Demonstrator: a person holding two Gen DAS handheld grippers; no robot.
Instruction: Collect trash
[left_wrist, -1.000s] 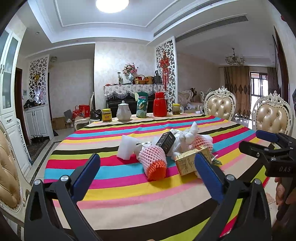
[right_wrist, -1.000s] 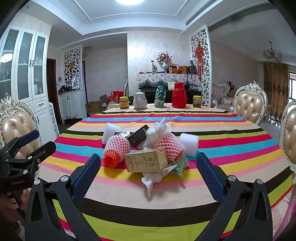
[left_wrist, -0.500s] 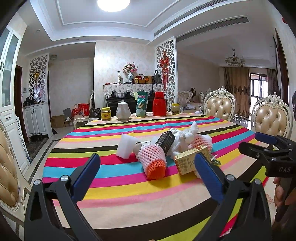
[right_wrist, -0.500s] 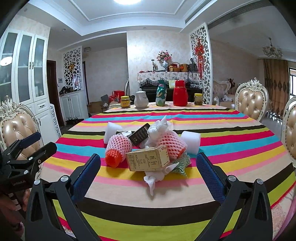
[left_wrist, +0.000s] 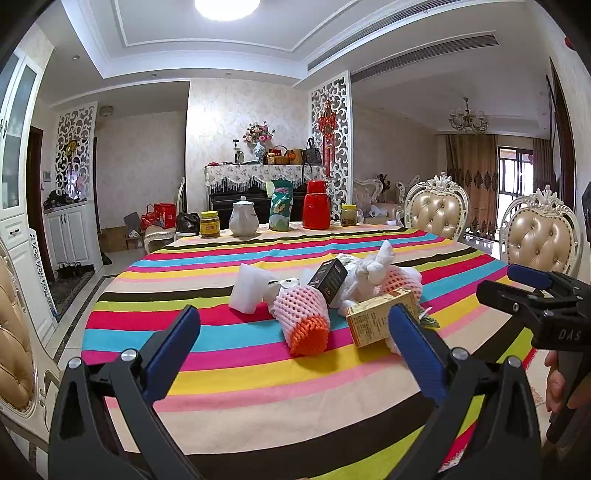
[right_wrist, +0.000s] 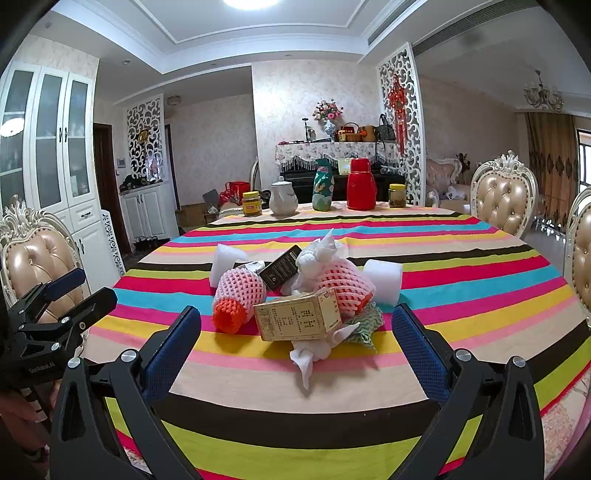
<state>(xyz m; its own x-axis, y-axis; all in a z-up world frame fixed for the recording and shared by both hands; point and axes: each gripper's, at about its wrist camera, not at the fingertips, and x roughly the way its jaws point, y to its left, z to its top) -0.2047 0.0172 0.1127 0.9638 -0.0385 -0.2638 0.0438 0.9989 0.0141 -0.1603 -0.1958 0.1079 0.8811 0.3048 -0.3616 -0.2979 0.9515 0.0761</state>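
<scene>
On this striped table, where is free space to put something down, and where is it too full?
Free: the wide band of striped tablecloth between the trash heap and the near edge, and the stripes between the heap and the far row by the red thermos. Crowded: the middle, where the tan cardboard box, pink foam nets and crumpled white tissue touch.

A ceiling light (left_wrist: 227, 3) shines over tufted chairs (left_wrist: 436, 210), white cabinets (right_wrist: 55, 147) and a curtained window (left_wrist: 511, 177).

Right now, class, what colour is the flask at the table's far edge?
Red: the flask shows best in the right wrist view.
</scene>
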